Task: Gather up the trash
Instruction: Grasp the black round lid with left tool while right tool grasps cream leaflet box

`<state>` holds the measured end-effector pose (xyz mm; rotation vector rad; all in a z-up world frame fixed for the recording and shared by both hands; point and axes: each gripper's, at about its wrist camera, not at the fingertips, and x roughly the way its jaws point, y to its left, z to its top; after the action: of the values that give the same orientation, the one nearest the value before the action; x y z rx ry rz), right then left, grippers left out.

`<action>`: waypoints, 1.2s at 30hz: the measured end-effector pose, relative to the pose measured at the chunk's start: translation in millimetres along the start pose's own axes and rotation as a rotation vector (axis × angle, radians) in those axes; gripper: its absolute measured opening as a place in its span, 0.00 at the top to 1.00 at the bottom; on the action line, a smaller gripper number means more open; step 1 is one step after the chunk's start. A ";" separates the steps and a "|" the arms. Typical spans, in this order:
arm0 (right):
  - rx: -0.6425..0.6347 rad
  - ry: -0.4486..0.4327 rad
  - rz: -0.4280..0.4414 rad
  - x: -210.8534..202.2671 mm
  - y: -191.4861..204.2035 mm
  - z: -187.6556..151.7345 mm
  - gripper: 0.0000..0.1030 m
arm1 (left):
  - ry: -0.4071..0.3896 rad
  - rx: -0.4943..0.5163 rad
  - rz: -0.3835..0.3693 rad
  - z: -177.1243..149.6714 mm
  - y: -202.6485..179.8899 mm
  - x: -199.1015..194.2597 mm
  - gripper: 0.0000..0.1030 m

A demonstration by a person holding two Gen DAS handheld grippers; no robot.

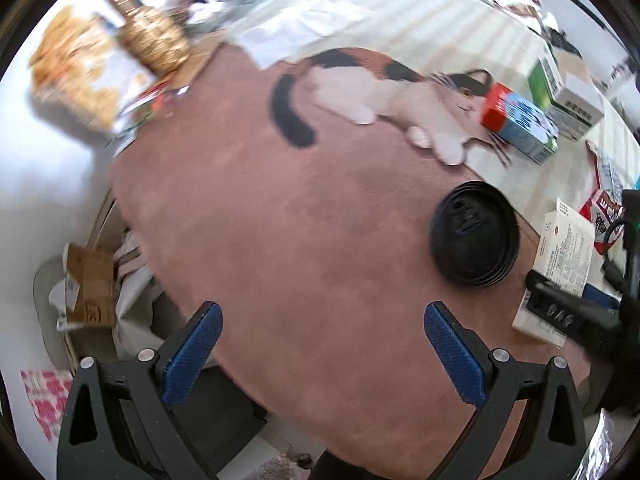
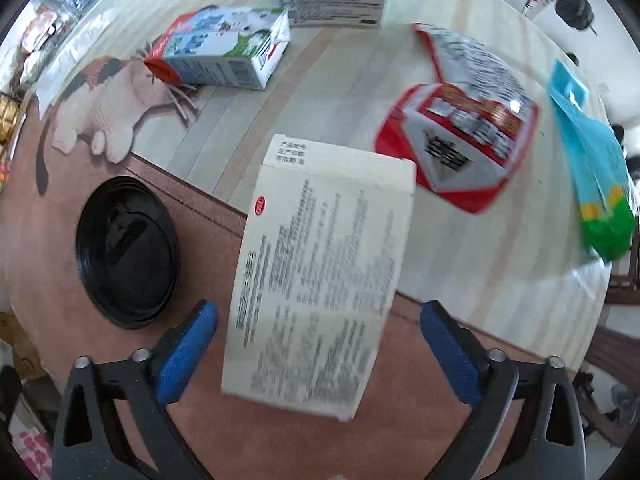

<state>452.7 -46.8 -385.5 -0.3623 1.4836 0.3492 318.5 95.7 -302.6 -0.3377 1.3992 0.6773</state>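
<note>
A white printed box (image 2: 320, 276) lies on the table between the open fingers of my right gripper (image 2: 318, 320), which do not touch it. It also shows in the left wrist view (image 1: 560, 256), with the right gripper's black fingers (image 1: 560, 308) over it. A black plastic lid (image 2: 128, 252) lies left of the box and shows in the left wrist view (image 1: 474, 234). My left gripper (image 1: 322, 320) is open and empty over bare brown mat. A blue and red milk carton (image 2: 224, 52), a red and white wrapper (image 2: 460, 136) and a blue and green bag (image 2: 596, 180) lie farther off.
The table carries a brown mat with a cat picture (image 1: 384, 92). A green and white box (image 1: 564, 92) stands behind the milk carton (image 1: 520, 120). Snack packs (image 1: 92, 72) crowd the far left edge. A bin with cardboard (image 1: 90, 288) sits on the floor left of the table.
</note>
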 end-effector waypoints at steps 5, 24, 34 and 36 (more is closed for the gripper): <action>0.004 0.003 0.008 -5.9 -22.0 -11.6 0.26 | 0.052 0.036 -0.083 21.3 -30.2 18.6 0.00; 0.128 0.035 -0.013 11.4 -88.3 12.8 0.26 | 0.160 0.122 -0.188 61.3 -112.3 76.3 0.13; 0.100 0.004 0.000 -5.4 -90.6 -7.6 0.26 | 0.073 0.125 -0.170 44.9 -104.8 46.7 0.16; 0.091 -0.010 0.002 -13.3 -88.1 -13.0 0.26 | 0.062 0.117 -0.179 38.7 -99.4 38.6 0.16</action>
<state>479.2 -131.7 -371.0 -0.2859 1.4853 0.2835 411.3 51.3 -350.6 -0.3886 1.4416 0.4392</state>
